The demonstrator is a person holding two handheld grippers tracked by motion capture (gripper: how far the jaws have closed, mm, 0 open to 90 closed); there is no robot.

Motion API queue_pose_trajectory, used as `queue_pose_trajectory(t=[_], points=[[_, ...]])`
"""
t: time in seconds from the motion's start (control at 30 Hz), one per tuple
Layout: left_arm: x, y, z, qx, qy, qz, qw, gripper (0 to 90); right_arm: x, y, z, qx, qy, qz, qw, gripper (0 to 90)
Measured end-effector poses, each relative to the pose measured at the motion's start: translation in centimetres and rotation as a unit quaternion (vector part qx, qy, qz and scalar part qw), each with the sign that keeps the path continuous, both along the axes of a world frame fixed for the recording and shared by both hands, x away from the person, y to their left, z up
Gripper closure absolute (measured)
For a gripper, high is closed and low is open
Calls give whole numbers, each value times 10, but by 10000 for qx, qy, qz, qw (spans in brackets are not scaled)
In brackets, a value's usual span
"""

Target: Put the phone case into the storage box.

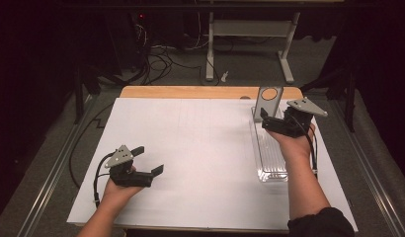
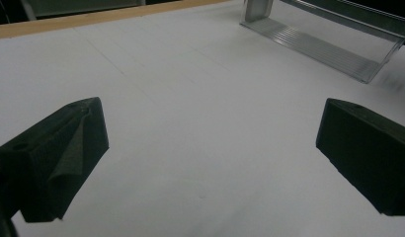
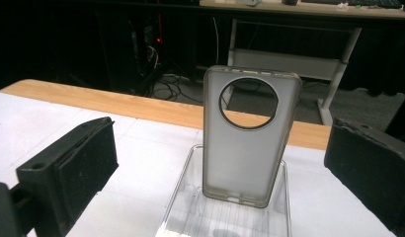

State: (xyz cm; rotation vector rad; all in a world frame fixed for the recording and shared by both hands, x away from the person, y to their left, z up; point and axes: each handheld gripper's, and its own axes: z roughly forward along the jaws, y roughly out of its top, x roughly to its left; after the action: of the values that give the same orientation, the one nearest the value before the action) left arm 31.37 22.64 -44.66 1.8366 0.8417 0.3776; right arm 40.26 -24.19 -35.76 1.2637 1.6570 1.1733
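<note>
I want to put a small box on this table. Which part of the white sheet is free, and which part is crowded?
The widest free patch is the middle of the white sheet, between the left gripper and the clear tray, up to the wooden edge. The right side is crowded: the tray, the phone case standing at its far end, and the right gripper.

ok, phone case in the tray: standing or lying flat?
Standing. The phone case is upright at the far end of the clear tray, camera hole at top, in front of the open right gripper.
</note>
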Motion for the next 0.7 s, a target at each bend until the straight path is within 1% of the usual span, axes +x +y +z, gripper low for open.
queue_pose_trajectory(t=[0.23,0.27,0.37,0.43,0.53,0.7], points=[[0,0,0,36,-9,14,10000,8,-22,-5,1,33,-62,139,9999,2],[0,0,0,40,-8,15,10000,7,-25,-6,1,23,-56,153,9999,2],[0,-1,0,55,-10,14,10000,7,-33,-11,1,95,-69,207,9997,2],[-1,-1,0,64,-10,5,10000,8,-39,-15,0,87,-80,231,9997,2],[-1,-2,0,83,-25,-15,10000,7,-49,-20,-1,123,-112,295,9994,2],[-2,-1,1,74,-34,-8,10000,7,-66,-28,-8,109,-132,441,9989,2]])
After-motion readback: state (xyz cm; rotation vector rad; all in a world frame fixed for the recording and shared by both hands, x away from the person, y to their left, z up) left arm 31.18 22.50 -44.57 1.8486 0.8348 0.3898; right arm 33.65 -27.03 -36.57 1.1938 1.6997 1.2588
